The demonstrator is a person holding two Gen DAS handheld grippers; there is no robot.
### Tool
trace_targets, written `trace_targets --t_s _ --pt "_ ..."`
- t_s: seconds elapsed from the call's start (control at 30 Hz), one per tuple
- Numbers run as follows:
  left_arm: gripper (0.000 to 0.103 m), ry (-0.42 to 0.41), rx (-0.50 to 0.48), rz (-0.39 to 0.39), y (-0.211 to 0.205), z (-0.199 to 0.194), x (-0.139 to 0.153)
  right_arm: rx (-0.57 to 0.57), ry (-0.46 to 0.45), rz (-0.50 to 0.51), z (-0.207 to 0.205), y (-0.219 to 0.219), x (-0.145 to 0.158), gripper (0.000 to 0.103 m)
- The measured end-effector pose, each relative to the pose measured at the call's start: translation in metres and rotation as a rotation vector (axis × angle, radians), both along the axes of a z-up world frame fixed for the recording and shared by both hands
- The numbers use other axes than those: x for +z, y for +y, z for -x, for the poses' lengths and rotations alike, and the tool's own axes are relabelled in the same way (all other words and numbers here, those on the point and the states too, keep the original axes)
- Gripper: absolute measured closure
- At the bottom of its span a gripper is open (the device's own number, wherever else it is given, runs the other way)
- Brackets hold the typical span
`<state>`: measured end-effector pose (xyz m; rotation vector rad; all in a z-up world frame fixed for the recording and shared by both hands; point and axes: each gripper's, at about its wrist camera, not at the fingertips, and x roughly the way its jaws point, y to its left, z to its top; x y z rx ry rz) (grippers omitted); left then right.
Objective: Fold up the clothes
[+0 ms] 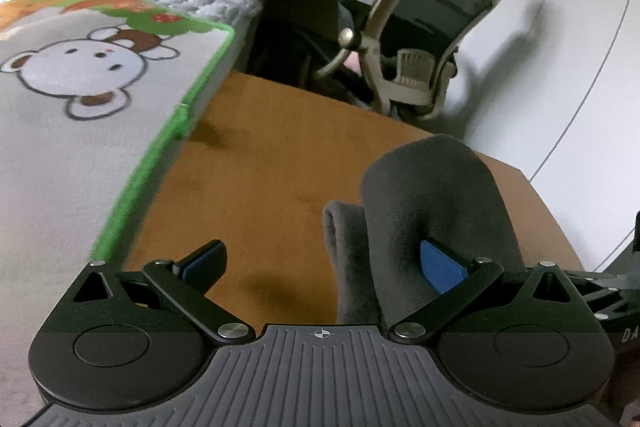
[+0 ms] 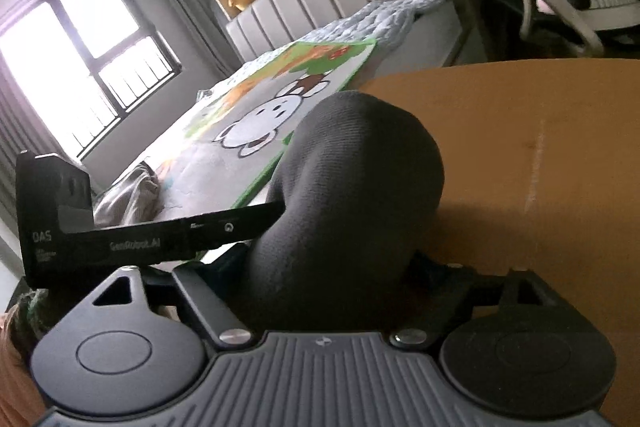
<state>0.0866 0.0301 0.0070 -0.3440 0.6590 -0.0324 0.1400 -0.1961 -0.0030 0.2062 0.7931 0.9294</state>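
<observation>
One grey garment point(image 1: 436, 211), two grippers on the tabletop point(image 1: 256, 163).
Left gripper point(image 1: 324, 263): jaws wide; right gripper point(image 2: 324, 267) jaws hidden by cloth, can't tell.

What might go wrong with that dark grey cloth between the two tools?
The left gripper has its jaws wide open, with only one blue pad against the dark grey cloth, so that side could slip free. The cloth bulges up in a hump, so the fold may come out lumpy on the orange table.
</observation>
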Motion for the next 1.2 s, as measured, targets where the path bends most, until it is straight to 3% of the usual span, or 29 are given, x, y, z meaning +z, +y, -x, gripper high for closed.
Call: trace_targets --t_s 0.2,0.3,0.33,0.57,0.6,0.7,0.73,0.87,0.97,1.1,1.2 --pt "0.0 -0.045 -0.077 -0.063 -0.046 -0.028 0.001 -0.081 -0.075 0.075 -0.008 -0.04 0.011 0.021" --pt "0.0 -0.053 -0.085 -0.063 -0.052 -0.033 -0.002 -0.108 -0.112 0.114 -0.01 -0.053 0.016 0.008" --pt "0.0 -0.056 -0.083 -0.064 -0.051 -0.032 -0.004 -0.114 -0.131 0.111 -0.009 -0.057 0.019 0.0" --pt "0.0 -0.074 -0.072 -0.045 -0.047 -0.025 -0.01 -0.274 -0.175 0.006 -0.034 -0.074 0.047 0.0" --pt "0.0 -0.08 -0.072 -0.047 -0.047 -0.024 -0.01 -0.296 -0.163 0.018 -0.043 -0.07 0.045 0.0" --pt "0.0 -0.078 -0.064 -0.032 -0.045 -0.024 -0.013 -0.296 -0.168 0.236 -0.069 -0.033 0.02 0.0" --pt "0.0 -0.075 -0.057 -0.024 -0.043 -0.024 -0.014 -0.29 -0.194 0.257 -0.073 -0.026 0.012 0.0" --pt "0.0 -0.073 -0.043 -0.007 -0.04 -0.024 -0.014 -0.314 -0.156 0.225 -0.08 -0.024 0.009 0.0" --pt "0.0 -0.074 -0.05 0.006 -0.038 -0.024 -0.015 -0.302 -0.217 0.221 -0.062 -0.03 0.02 0.0" --pt "0.0 -0.073 -0.047 0.017 -0.036 -0.025 -0.015 -0.27 -0.212 0.1 -0.022 -0.063 0.035 0.0" --pt "0.0 -0.074 -0.045 0.016 -0.037 -0.025 -0.015 -0.245 -0.21 0.075 0.004 -0.078 0.029 0.0"
